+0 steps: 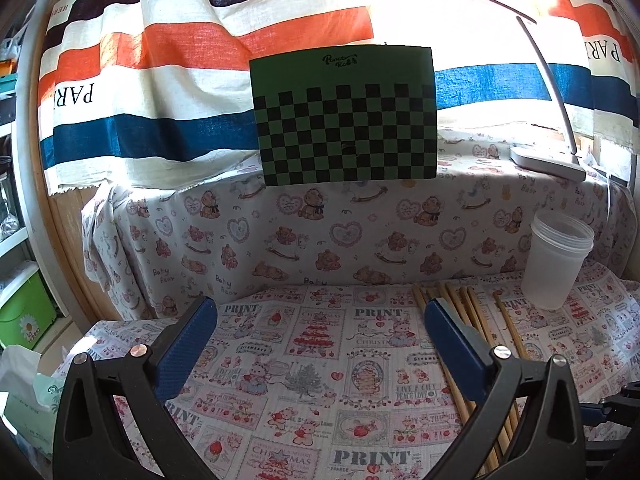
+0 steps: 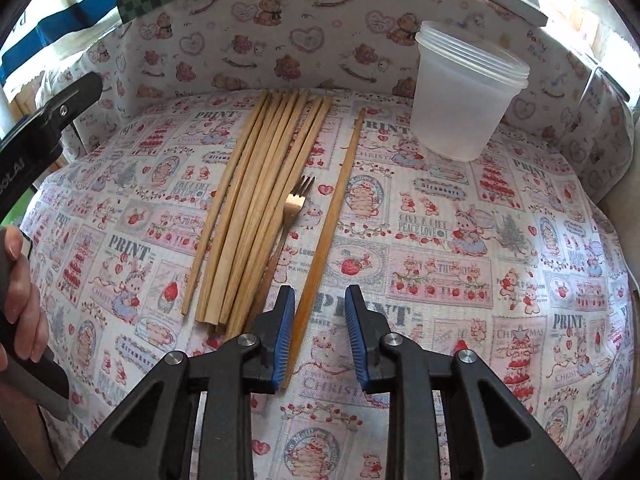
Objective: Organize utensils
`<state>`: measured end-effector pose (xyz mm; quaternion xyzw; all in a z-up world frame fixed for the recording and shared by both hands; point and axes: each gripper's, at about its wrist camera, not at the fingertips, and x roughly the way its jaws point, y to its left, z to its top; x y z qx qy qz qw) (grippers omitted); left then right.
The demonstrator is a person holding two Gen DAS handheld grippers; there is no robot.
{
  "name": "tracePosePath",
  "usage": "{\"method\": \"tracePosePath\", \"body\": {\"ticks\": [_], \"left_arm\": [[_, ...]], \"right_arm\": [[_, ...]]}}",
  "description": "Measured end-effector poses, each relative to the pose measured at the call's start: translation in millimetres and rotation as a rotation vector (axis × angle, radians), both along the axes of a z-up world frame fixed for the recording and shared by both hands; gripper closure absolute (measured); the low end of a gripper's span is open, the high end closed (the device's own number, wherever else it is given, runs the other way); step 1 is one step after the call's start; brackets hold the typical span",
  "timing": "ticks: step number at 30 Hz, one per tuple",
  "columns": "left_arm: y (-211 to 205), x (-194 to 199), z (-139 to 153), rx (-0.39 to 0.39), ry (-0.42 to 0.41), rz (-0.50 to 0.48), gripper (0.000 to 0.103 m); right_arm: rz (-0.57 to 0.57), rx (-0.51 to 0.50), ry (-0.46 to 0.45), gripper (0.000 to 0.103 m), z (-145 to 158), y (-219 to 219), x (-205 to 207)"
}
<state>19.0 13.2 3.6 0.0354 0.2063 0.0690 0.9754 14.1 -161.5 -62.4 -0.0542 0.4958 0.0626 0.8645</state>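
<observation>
Several wooden chopsticks (image 2: 256, 208) lie bunched on the patterned cloth, with a gold fork (image 2: 294, 208) partly under them. One single chopstick (image 2: 332, 216) lies apart to their right. My right gripper (image 2: 320, 312) is open, low over the cloth, with the single chopstick's near end between its fingers, close to the left pad (image 2: 286, 320). A translucent plastic cup (image 2: 464, 92) stands upright at the back right. My left gripper (image 1: 320, 328) is open and empty, left of the chopsticks (image 1: 472, 320); the cup (image 1: 556, 264) shows at its right.
A cloth-covered raised ledge (image 1: 320, 232) runs behind the table. A green checkered board (image 1: 344, 116) and a white lamp base (image 1: 548, 160) stand on it. A tissue box (image 1: 24, 400) sits at the left edge.
</observation>
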Motion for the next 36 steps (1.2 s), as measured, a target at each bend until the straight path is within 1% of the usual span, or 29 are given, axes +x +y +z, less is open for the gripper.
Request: {"method": "tracePosePath", "body": {"ticks": [2, 3, 4, 6, 7, 8, 9, 10, 11, 13, 15, 16, 17, 18, 19, 20, 21, 22, 23, 25, 26, 27, 30, 31, 32, 34, 35, 36], "left_arm": [[-5, 2, -3, 0.021, 0.013, -0.012, 0.0], [-6, 4, -6, 0.016, 0.037, -0.03, 0.0], [-5, 7, -8, -0.008, 0.067, -0.056, 0.0], [-1, 16, -16, -0.093, 0.154, -0.105, 0.0], [-1, 20, -19, -0.113, 0.184, -0.118, 0.0], [-2, 23, -23, -0.125, 0.22, -0.138, 0.003], [-4, 26, -26, -0.128, 0.258, -0.158, 0.013], [-8, 28, -31, -0.129, 0.294, -0.179, 0.019], [-11, 28, -33, -0.142, 0.318, -0.193, 0.027], [-18, 25, -36, -0.173, 0.344, -0.227, 0.033], [-29, 22, -38, -0.16, 0.359, -0.269, 0.039], [-34, 21, -39, -0.148, 0.366, -0.285, 0.04], [-39, 20, -41, -0.127, 0.383, -0.293, 0.044], [-45, 21, -44, -0.099, 0.414, -0.29, 0.051], [-49, 23, -49, -0.083, 0.455, -0.288, 0.056], [-50, 23, -54, -0.093, 0.496, -0.295, 0.065], [-51, 24, -58, -0.128, 0.537, -0.311, 0.069], [-51, 24, -59, -0.159, 0.539, -0.32, 0.069], [-53, 23, -59, -0.153, 0.543, -0.321, 0.069], [-58, 21, -58, -0.108, 0.533, -0.33, 0.069], [-59, 21, -58, -0.103, 0.532, -0.332, 0.069], [-59, 21, -58, -0.114, 0.537, -0.338, 0.071], [-56, 23, -58, -0.181, 0.555, -0.38, 0.072], [-57, 22, -58, -0.182, 0.551, -0.387, 0.072], [-59, 21, -57, -0.168, 0.541, -0.387, 0.071], [-67, 18, -57, -0.102, 0.522, -0.374, 0.07], [-71, 16, -57, -0.067, 0.508, -0.362, 0.067], [-75, 14, -57, -0.031, 0.499, -0.351, 0.067]], "right_arm": [[0.024, -0.023, -0.013, 0.081, 0, 3, -7], [0.035, -0.019, -0.012, 0.087, 0, 3, -10], [0.042, -0.014, -0.01, 0.091, 0, 3, -11], [0.035, 0.004, -0.014, 0.093, 2, -3, -12], [0.029, 0.026, -0.036, 0.094, 5, -6, -14], [0.028, 0.041, -0.065, 0.094, 16, -16, -14], [0.027, 0.042, -0.101, 0.094, 22, -19, -16], [0.027, 0.042, -0.147, 0.094, 31, -21, -19], [0.027, 0.049, -0.2, 0.094, 40, -24, -22], [0.026, 0.074, -0.296, 0.095, 60, -30, -28], [0.023, 0.111, -0.378, 0.095, 79, -38, -32], [0.019, 0.128, -0.417, 0.095, 89, -42, -29], [0.013, 0.143, -0.458, 0.095, 98, -47, -30], [0.005, 0.154, -0.498, 0.095, 106, -50, -31], [-0.003, 0.16, -0.538, 0.095, 114, -51, -31], [-0.015, 0.167, -0.575, 0.095, 121, -54, -30], [-0.026, 0.181, -0.605, 0.095, 126, -57, -28], [-0.026, 0.199, -0.623, 0.095, 130, -58, -28], [-0.021, 0.213, -0.632, 0.095, 133, -61, -26], [-0.024, 0.22, -0.65, 0.095, 132, -64, -23], [-0.025, 0.224, -0.66, 0.095, 130, -65, -22], [-0.026, 0.226, -0.661, 0.095, 128, -66, -21], [-0.026, 0.232, -0.645, 0.095, 119, -70, -21], [-0.027, 0.234, -0.64, 0.095, 117, -70, -20], [-0.027, 0.236, -0.635, 0.095, 115, -71, -19], [-0.023, 0.236, -0.631, 0.095, 111, -72, -19], [-0.019, 0.235, -0.633, 0.095, 110, -72, -20], [-0.017, 0.232, -0.635, 0.095, 109, -72, -21]]}}
